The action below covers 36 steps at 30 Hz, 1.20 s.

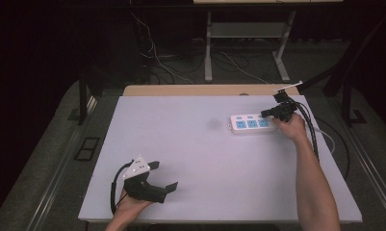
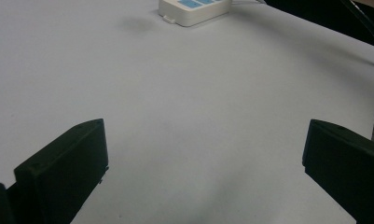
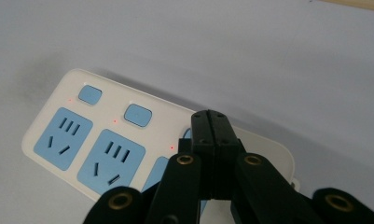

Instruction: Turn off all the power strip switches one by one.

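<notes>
Right now the closed right tongs (image 3: 211, 122) hover over the power strip (image 3: 72, 140) — third switch.

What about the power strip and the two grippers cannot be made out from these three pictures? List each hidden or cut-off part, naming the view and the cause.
- Power strip: its third switch and socket, right gripper view, hidden by the shut right gripper; contact unclear.
- Power strip's far end, left gripper view, cut off by the top edge.
- Socket markings, high view, too small.
- Left gripper: jaw bases, left gripper view, cut off at the bottom edge.
</notes>
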Tool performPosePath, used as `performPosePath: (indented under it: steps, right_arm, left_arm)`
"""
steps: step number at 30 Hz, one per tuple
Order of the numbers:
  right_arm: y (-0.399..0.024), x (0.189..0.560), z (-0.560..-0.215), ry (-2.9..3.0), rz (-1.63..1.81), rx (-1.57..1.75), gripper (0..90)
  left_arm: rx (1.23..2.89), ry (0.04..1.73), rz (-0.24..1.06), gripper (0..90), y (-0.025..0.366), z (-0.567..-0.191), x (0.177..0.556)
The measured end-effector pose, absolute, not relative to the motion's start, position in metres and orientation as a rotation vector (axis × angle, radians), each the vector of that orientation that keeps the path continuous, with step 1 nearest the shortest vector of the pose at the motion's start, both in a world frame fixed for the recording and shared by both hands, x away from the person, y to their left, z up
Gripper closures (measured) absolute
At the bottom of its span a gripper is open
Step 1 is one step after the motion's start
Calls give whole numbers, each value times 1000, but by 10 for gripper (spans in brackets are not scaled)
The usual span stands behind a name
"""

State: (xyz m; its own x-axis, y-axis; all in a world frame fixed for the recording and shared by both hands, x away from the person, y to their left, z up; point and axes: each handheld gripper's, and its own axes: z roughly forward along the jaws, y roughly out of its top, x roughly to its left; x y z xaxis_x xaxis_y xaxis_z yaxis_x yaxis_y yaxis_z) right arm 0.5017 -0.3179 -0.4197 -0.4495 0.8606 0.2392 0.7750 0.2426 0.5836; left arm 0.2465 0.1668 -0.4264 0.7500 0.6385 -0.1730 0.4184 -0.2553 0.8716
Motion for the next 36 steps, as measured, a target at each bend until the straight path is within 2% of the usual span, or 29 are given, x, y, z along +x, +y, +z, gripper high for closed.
performPosePath:
  steps: [14, 36]
  right_arm:
    - [-316, 498, -410, 2397, 995, 1521, 900]
    - [-291, 495, -375, 2441, 1017, 1355, 900]
  left_arm:
    - [1887, 818, 254, 0, 167, -427, 248]
    - [1879, 827, 254, 0, 168, -427, 249]
